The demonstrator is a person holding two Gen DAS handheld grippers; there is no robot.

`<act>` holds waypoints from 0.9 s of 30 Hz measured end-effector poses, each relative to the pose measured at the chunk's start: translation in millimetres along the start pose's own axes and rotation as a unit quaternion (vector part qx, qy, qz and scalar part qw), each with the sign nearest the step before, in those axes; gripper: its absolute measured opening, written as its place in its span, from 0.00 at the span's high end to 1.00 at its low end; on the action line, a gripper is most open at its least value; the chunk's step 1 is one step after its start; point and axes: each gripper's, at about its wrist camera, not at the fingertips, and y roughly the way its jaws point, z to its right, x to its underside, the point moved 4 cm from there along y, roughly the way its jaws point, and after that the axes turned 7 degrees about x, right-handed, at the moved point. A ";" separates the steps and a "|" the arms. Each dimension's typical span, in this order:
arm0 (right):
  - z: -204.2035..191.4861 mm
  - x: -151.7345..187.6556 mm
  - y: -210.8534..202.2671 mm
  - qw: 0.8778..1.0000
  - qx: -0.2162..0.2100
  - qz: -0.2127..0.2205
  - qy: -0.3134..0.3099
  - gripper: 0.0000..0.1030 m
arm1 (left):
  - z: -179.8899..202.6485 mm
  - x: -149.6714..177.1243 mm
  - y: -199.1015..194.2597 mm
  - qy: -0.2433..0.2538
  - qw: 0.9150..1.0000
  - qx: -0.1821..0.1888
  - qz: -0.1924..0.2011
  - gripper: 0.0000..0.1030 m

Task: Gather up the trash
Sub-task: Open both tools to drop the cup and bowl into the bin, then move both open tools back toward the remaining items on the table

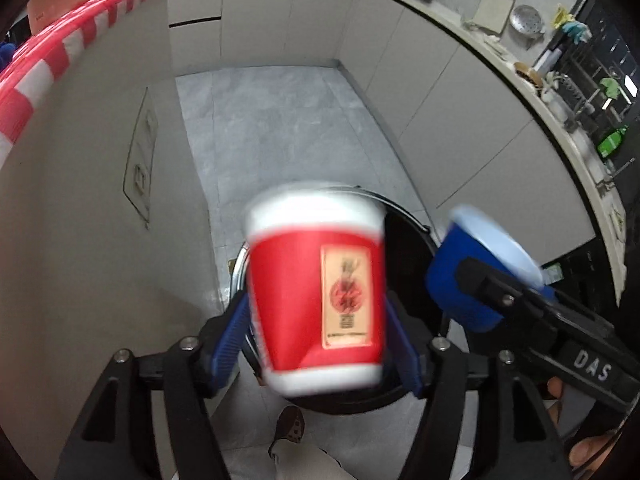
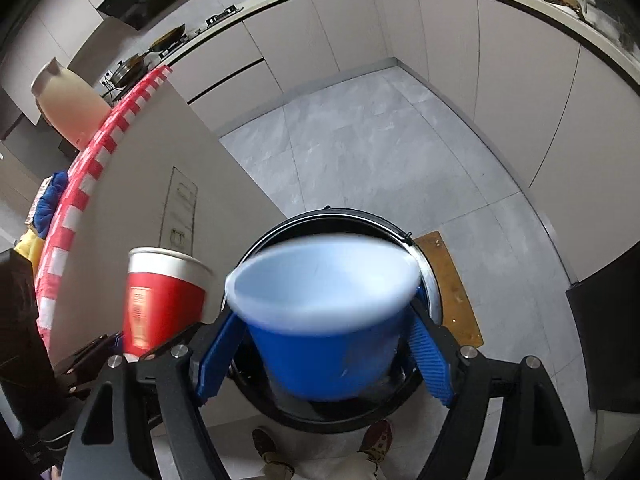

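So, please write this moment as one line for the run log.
left tongs: shut on red cup | right tongs: shut on blue cup | both above open trash bin | cups not dropped

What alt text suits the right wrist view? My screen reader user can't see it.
The right gripper holds a blue cup above an open black trash bin on a grey kitchen floor. To its left, a red cup.

The black bin [image 2: 424, 264] is being mostly hidden behind the motion-blurred blue cup [image 2: 324, 320], while the label print on the blurred red cup [image 1: 316, 300] above it is being rendered illegible.
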 end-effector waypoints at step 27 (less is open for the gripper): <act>-66.2 -6.6 -111.2 0.995 0.021 0.095 -0.006 0.19 | -21.2 -13.1 -177.2 0.012 0.993 -0.009 0.120 0.25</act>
